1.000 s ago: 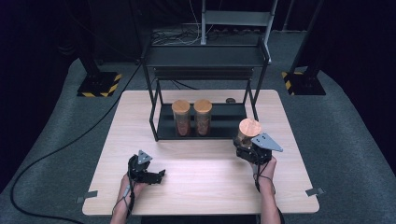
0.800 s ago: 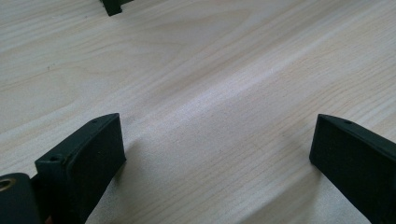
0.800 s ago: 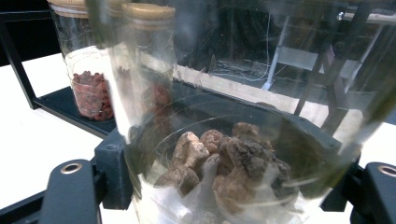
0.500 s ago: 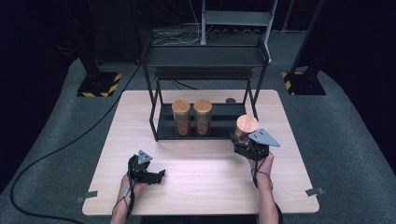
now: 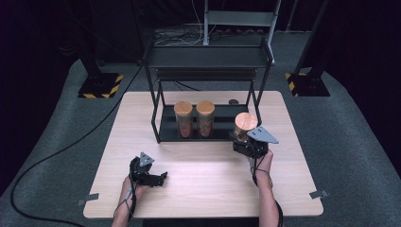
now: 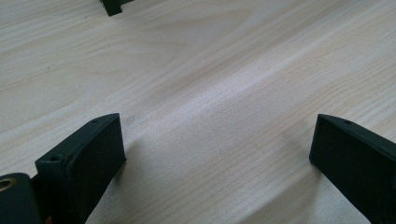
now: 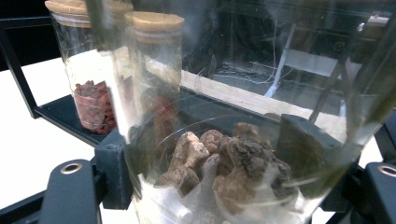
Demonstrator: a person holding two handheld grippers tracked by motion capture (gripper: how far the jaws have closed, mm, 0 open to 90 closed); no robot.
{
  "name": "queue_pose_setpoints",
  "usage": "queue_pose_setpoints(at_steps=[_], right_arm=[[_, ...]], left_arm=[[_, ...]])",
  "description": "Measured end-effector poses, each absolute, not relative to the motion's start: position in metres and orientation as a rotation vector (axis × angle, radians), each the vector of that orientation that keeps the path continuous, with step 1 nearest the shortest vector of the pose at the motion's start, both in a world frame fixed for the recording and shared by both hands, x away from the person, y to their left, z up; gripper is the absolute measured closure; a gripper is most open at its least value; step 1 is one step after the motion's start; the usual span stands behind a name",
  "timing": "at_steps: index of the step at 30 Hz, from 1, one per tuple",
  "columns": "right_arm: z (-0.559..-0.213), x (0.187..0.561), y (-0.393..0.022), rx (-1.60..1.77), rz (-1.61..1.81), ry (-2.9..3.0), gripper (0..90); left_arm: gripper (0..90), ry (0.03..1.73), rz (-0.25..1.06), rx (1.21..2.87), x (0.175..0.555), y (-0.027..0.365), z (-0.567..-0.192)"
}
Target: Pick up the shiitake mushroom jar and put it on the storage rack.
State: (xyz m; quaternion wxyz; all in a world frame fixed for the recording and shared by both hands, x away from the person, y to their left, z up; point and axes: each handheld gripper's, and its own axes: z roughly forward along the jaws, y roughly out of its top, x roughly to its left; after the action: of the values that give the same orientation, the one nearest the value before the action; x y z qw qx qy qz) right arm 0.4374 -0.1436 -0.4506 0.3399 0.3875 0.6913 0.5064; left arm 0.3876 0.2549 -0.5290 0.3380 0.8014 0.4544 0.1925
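My right gripper (image 5: 244,140) is shut on a glass jar (image 5: 246,126) with a cork lid, held upright at the right end of the black rack's lower shelf (image 5: 222,130). In the right gripper view the jar (image 7: 243,140) stands close between the jaws, with brown lumps (image 7: 224,161) in its bottom. Two more cork-lidded jars (image 5: 183,119) (image 5: 205,118) holding red pieces stand side by side on that shelf; they also appear in the right gripper view (image 7: 88,70) (image 7: 154,60). My left gripper (image 5: 161,177) rests open on the table, its black fingers (image 6: 88,158) wide apart over bare wood.
The wooden table (image 5: 208,189) carries a black two-level rack (image 5: 208,56). A small dark round object (image 5: 233,101) lies behind the rack. Tape marks (image 5: 321,194) sit at the table's front corners. A black cable (image 5: 61,146) runs across the floor on the left.
My right gripper has carried the jar a little left and toward the rack's right end. The left gripper has stayed still.
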Motion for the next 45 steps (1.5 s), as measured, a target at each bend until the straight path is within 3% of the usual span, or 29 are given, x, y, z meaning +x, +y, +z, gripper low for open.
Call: queue_pose_setpoints(at_steps=[45], right_arm=[[-0.448,0.474,-0.128,1.009,1.305,1.823,24.8]], left_arm=[[2.6,1.184,0.501,2.088,0.388,0.255,-0.529]])
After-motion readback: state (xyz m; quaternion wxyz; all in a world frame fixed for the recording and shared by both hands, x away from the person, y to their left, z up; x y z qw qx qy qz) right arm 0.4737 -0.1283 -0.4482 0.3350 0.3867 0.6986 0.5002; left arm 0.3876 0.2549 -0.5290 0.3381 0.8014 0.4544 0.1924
